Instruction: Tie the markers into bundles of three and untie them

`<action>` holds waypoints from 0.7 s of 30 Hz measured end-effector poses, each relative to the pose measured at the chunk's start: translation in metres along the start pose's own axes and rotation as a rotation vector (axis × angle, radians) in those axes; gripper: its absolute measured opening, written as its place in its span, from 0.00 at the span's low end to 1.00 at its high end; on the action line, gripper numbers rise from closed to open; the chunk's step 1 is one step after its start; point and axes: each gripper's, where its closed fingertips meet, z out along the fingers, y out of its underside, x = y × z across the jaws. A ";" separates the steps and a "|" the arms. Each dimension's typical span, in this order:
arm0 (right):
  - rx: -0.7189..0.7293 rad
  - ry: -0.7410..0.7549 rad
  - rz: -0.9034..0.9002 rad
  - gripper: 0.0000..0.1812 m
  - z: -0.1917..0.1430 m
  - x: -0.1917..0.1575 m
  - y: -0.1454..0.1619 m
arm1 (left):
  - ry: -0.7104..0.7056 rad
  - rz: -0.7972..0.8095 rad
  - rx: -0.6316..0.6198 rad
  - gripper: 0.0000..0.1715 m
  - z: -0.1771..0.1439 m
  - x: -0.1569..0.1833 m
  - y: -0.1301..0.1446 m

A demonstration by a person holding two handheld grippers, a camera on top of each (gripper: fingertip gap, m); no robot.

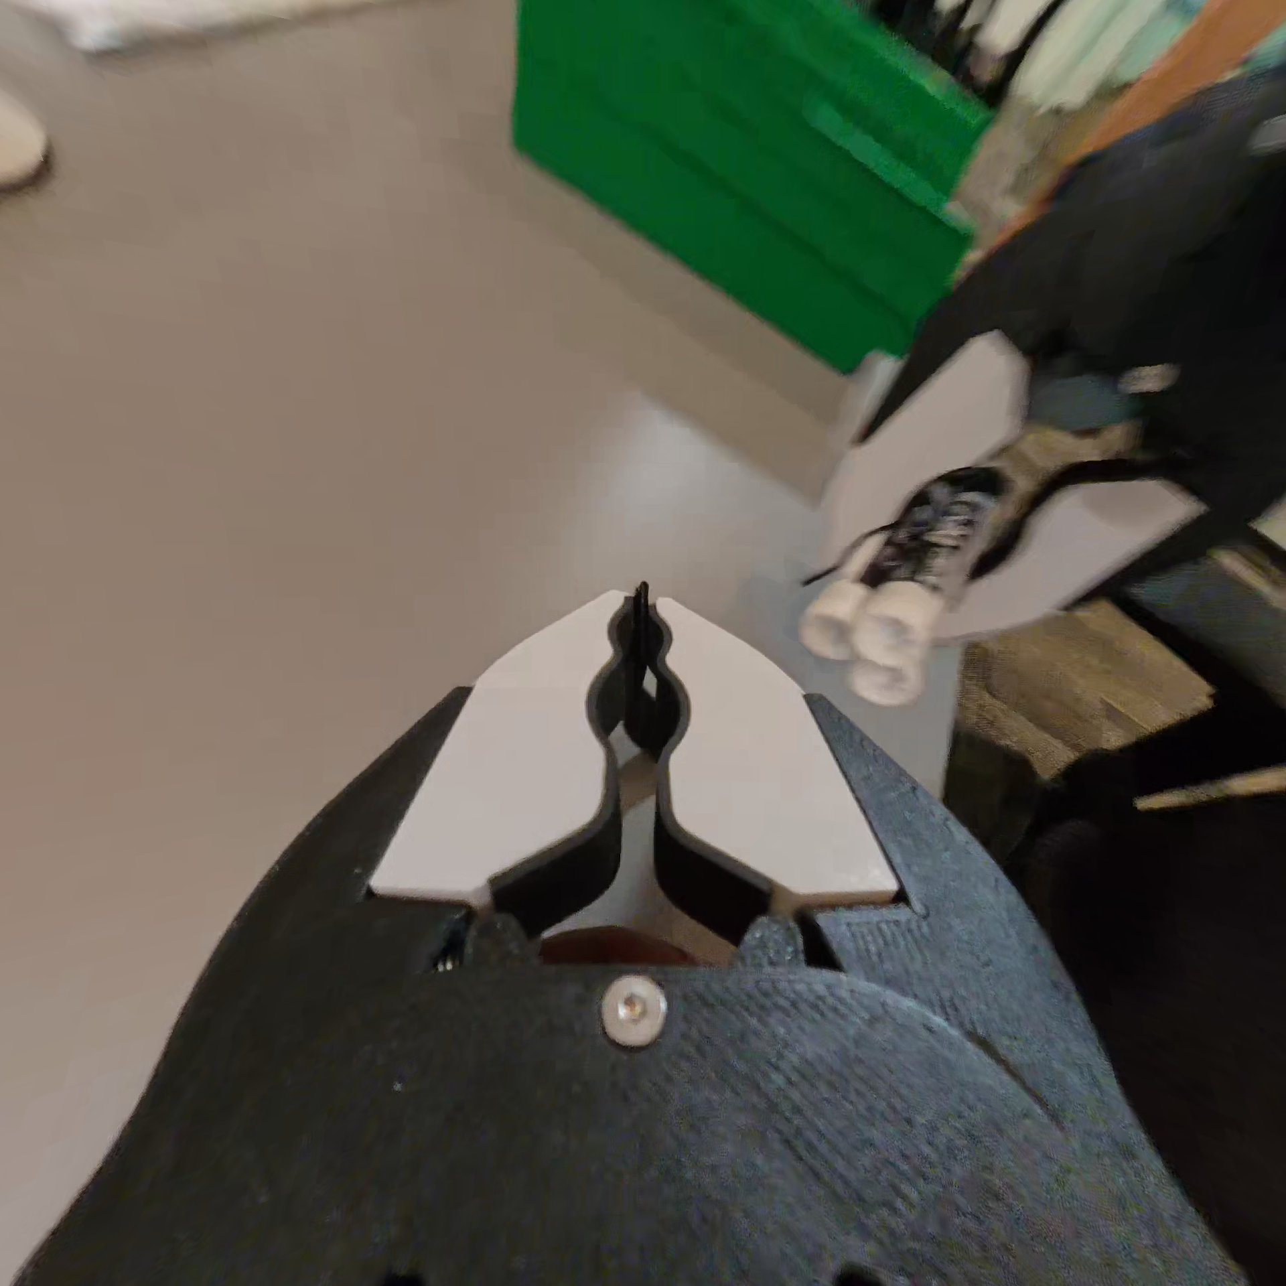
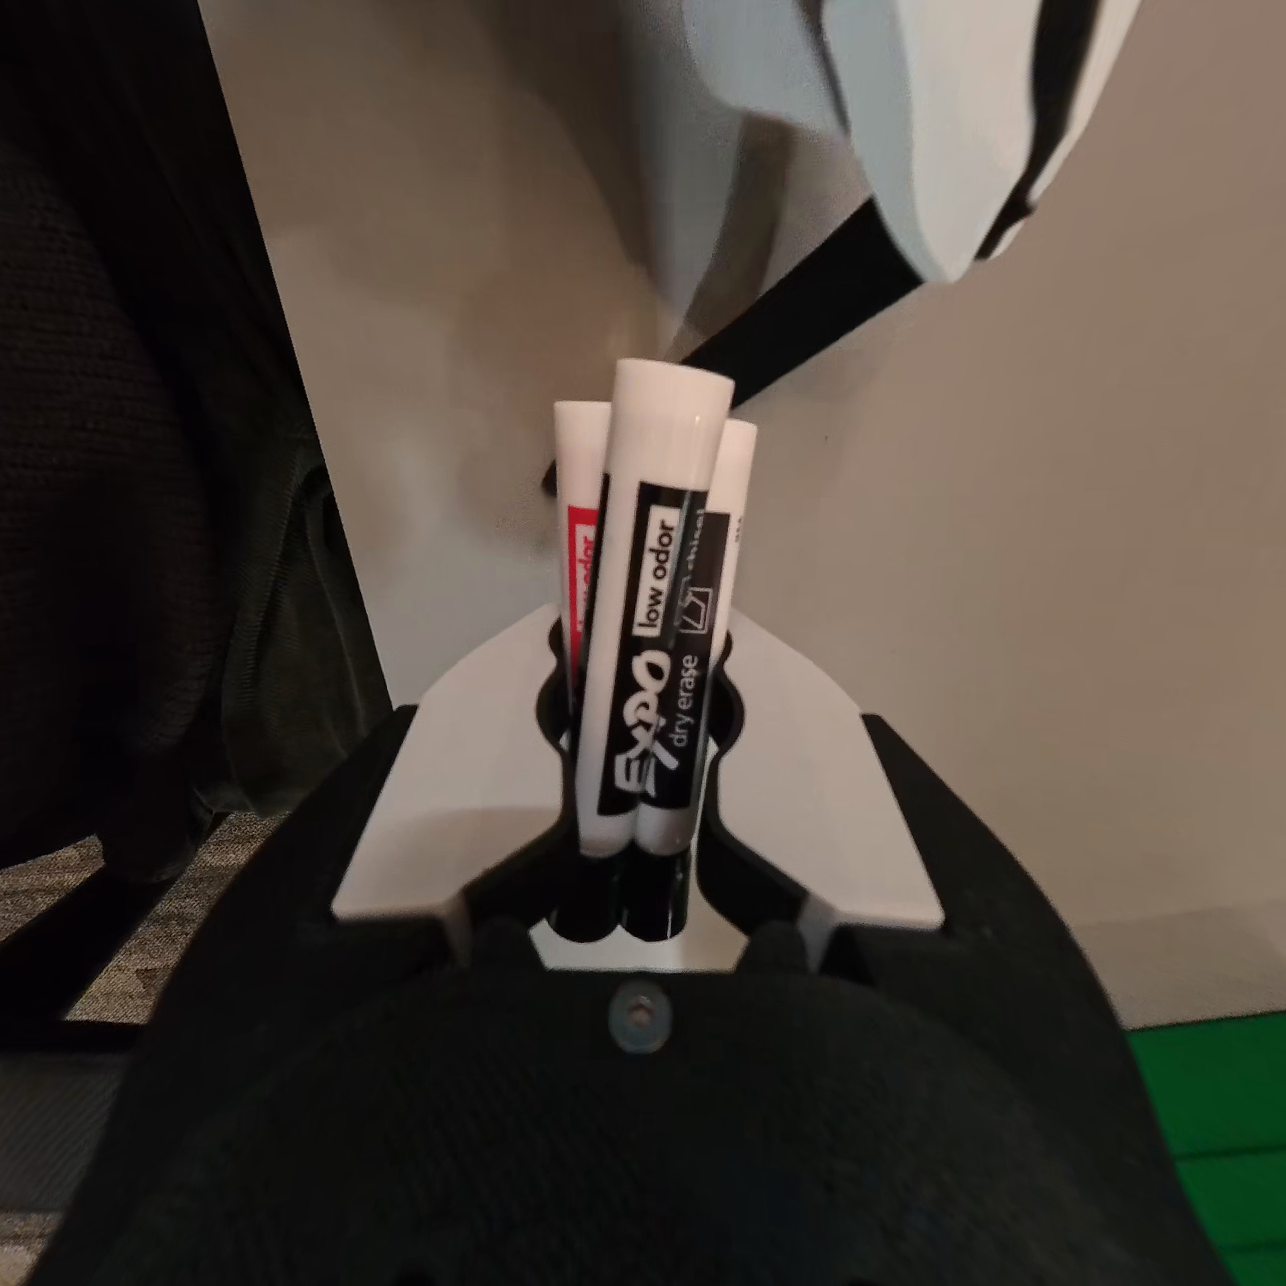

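The markers (image 2: 651,626), three white-barrelled ones with black caps, sit in our right gripper (image 2: 644,696), whose jaws are closed around the cluster at mid-barrel. In the right wrist view their long axis runs straight out along the fingers: capped ends back toward the claw's pivot, flat white butt ends pointing forward past the fingertips. One barrel carries a red label, the other two black labels. A thin black band (image 2: 685,577) crosses the front barrel at a slant; we think it wraps the cluster, though blur keeps us from being sure.

Ahead of and above the right claw's tips hangs our left gripper (image 2: 974,125), blurred, with a black strip running from it down toward the marker ends. Left of the claw is dark fabric (image 2: 139,417); beneath it, a pale table (image 2: 1044,626).

In the left wrist view, our left gripper (image 1: 641,605) has its jaws nearly together, pinching a thin black strand (image 1: 640,647) between the tips. To the right of those tips the right gripper (image 1: 988,473) holds the markers (image 1: 905,577), butt ends pointing toward us. Beyond the left claw, ahead and to the right, stands a green bin (image 1: 731,174); we cannot see what is inside it.
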 end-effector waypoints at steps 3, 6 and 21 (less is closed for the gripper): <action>0.002 -0.002 -0.006 0.21 0.000 -0.001 0.000 | 0.160 0.211 0.086 0.03 -0.020 0.038 -0.017; 0.002 -0.007 -0.017 0.21 0.001 -0.003 -0.003 | 0.205 0.379 0.136 0.03 -0.027 0.062 -0.021; -0.014 -0.049 -0.094 0.20 0.006 -0.020 -0.014 | 0.217 0.404 0.164 0.03 -0.017 0.071 -0.019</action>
